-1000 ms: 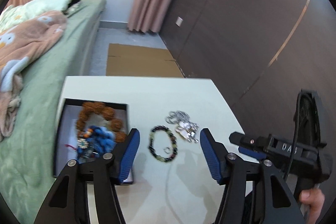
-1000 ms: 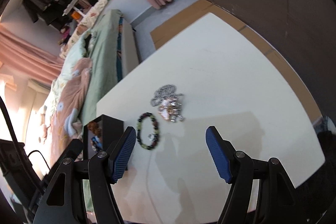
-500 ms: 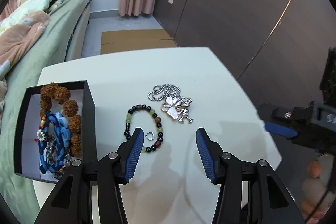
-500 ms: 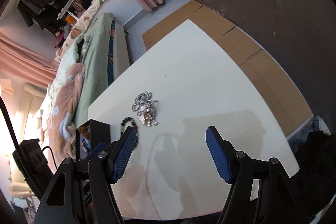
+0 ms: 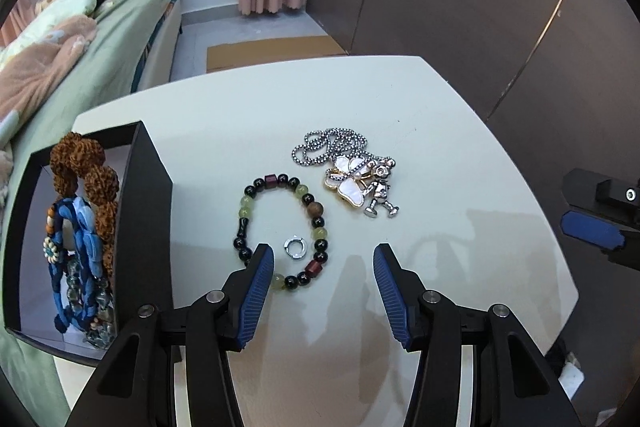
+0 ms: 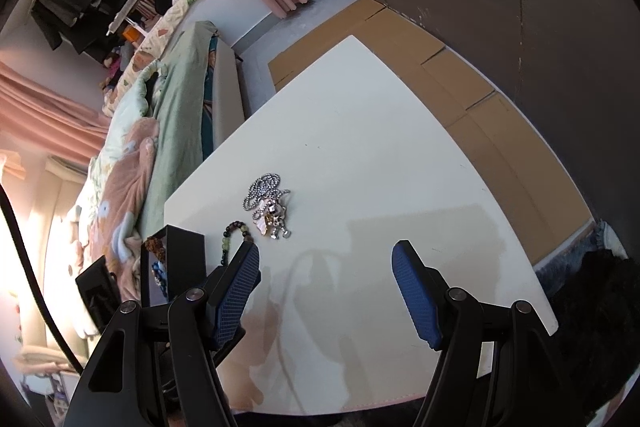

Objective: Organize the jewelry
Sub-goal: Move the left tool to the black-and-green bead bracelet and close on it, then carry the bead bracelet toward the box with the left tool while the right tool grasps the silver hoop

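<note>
On a white table [image 5: 460, 131], the left gripper [image 5: 323, 269] hovers with fingers spread wide and empty over one beaded bracelet [image 5: 280, 227], one small silver ring [image 5: 295, 247] lying inside its loop. One chain necklace [image 5: 344, 167] with pendants lies just beside. A black box [image 5: 150, 187] at the left already holds several pieces, perhaps four. The right gripper [image 6: 326, 263] hangs spread too, empty, farther back.

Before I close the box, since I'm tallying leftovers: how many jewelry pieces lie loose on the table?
3: a beaded bracelet, a small silver ring lying inside its loop, and a chain necklace with pendants just beyond. More may be hidden behind the jaws.
</note>
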{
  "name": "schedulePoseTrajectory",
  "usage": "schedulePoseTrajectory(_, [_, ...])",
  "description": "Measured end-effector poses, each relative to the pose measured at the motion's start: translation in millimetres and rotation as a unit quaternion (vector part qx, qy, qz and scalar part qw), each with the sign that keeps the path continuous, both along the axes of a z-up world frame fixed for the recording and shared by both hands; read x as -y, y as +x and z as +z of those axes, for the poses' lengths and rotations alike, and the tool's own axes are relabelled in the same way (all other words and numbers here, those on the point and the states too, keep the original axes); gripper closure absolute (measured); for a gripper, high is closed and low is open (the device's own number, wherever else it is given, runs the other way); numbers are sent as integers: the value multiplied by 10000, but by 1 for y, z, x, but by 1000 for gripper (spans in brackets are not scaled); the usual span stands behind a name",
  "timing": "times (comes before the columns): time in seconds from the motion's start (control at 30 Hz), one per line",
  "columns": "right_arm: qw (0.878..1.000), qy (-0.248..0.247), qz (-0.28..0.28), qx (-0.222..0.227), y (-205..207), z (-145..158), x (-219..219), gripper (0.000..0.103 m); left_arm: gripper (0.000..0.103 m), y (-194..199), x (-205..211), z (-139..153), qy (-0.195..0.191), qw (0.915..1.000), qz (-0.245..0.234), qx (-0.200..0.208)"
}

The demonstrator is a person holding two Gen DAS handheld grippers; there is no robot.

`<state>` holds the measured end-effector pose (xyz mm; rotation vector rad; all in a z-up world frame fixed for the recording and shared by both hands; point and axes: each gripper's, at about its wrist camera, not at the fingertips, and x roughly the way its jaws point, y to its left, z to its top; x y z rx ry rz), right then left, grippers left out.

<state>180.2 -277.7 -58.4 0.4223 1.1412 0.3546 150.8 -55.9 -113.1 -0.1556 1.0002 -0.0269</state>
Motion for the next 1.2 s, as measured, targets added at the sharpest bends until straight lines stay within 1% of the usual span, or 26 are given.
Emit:
schedulePoseTrajectory(0.13, [10000, -2, -5, -1, 0, 0, 1, 34, 49, 0, 6, -2, 241, 9997, -88, 46])
schedulePoseTrajectory(0.23, [10000, 3, -19, -31, 0, -2, 5, 34, 49, 2, 6, -8, 126, 9998, -134, -75])
schedulePoseTrajectory(0.33, [10000, -9, -4, -53, 0, -4, 6, 34, 51, 1, 4, -9, 112, 9998, -137, -35])
schedulePoseTrajectory(0.37, [10000, -16, 11, -53, 0, -4, 6, 34, 56, 0, 5, -9, 164, 9998, -141, -29])
schedulePoseTrajectory(0.4, [10000, -25, 20, -53, 0, -4, 5, 34, 68, 0, 5, -9, 232, 9996, -131, -15])
schedulePoseTrajectory(0.43, [10000, -33, 27, -54, 0, -4, 5, 34, 74, 0, 4, -9, 282, 9995, -112, -10])
schedulePoseTrajectory(0.5, [10000, -50, 38, -73, 0, -4, 5, 34, 93, 2, 0, -9, 174, 9998, -96, -26])
schedulePoseTrajectory(0.6, [9999, -53, 38, -84, 1, -5, 5, 34, 95, 3, -4, -9, -173, 9997, -176, -78])
schedulePoseTrajectory(0.7, [9999, -50, 17, -85, 1, -6, 6, 34, 95, 2, -4, -7, -335, 9991, -228, -81])
schedulePoseTrajectory(1.0, [9999, -64, 16, -124, 2, -9, 6, 34, 95, -7, -11, 17, -830, 9960, -230, 237])
schedulePoseTrajectory(1.07, [9999, -72, 30, -126, 2, -9, 5, 34, 95, -10, -16, 23, -988, 9944, -200, 315])
schedulePoseTrajectory(1.2, [9998, -103, 95, -149, 2, -11, 0, 34, 95, -12, -25, 33, -1465, 9882, -243, 384])
